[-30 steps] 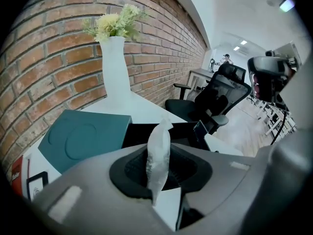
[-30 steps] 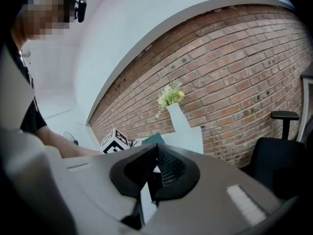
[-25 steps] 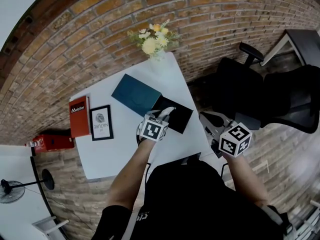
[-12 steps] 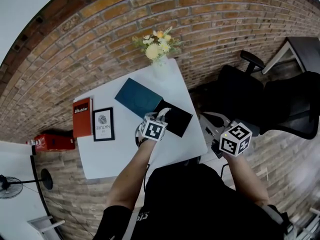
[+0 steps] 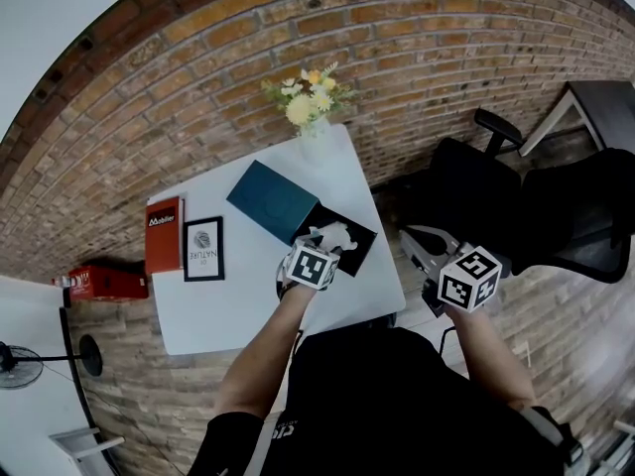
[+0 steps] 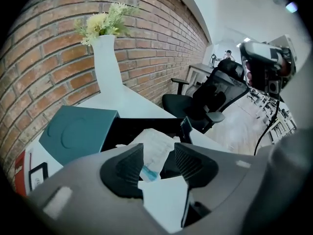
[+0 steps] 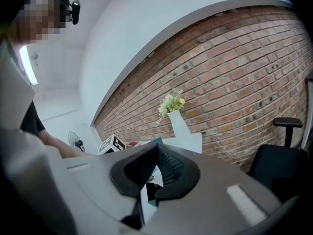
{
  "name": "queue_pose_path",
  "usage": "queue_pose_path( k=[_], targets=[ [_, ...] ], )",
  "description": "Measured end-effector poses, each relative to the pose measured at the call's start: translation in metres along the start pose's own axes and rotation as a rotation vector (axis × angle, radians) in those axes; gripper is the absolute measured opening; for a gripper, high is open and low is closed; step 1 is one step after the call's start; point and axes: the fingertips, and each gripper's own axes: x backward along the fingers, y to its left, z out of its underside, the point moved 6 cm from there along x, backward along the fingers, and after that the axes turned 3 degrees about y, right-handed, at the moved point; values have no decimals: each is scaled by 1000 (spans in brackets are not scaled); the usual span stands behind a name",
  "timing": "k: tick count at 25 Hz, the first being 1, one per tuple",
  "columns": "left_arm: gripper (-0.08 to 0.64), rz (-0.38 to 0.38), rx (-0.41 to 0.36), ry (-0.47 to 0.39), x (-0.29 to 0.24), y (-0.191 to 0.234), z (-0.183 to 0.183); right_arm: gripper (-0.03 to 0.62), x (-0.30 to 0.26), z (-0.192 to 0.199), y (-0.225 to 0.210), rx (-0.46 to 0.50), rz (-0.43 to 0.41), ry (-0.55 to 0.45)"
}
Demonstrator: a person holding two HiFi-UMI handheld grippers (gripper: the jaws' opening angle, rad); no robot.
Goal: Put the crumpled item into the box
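Observation:
The crumpled white item (image 5: 333, 235) lies inside the open black box (image 5: 360, 230) near the table's front right edge. My left gripper (image 5: 317, 245) hovers just in front of the box. In the left gripper view the jaws (image 6: 159, 154) stand apart, having just been opening. The crumpled item (image 6: 157, 142) rests in the box (image 6: 146, 125) beyond them, and no pad presses on it. My right gripper (image 5: 409, 238) hangs off the table's right side with nothing in it. Its jaws (image 7: 156, 151) meet at the tips.
The teal box lid (image 5: 272, 197) lies against the box's left side. A white vase of flowers (image 5: 313, 137) stands at the table's far edge. A red book (image 5: 163, 233) and a framed card (image 5: 202, 249) lie at the left. Black office chairs (image 5: 516, 201) stand to the right.
The white item was in the left gripper's jaws over the box. Now it lies in the box, and the left gripper has drawn back toward the person with its jaws apart.

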Motion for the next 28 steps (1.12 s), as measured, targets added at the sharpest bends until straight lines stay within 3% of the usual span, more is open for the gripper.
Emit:
queue_pose_path(
  k=[10, 18, 24, 28],
  targets=[
    [187, 25, 11, 30, -14, -22, 1, 0, 7, 2, -3, 9, -37, 12],
    [78, -65, -38, 71, -27, -18, -7, 0, 15, 8, -8, 3, -61, 33],
    [74, -105, 16, 71, -38, 0, -10, 0, 25, 26, -21, -38, -33, 48],
    [74, -93, 61, 7, -36, 4, -15, 0, 25, 33, -17, -32, -23, 64]
  ],
)
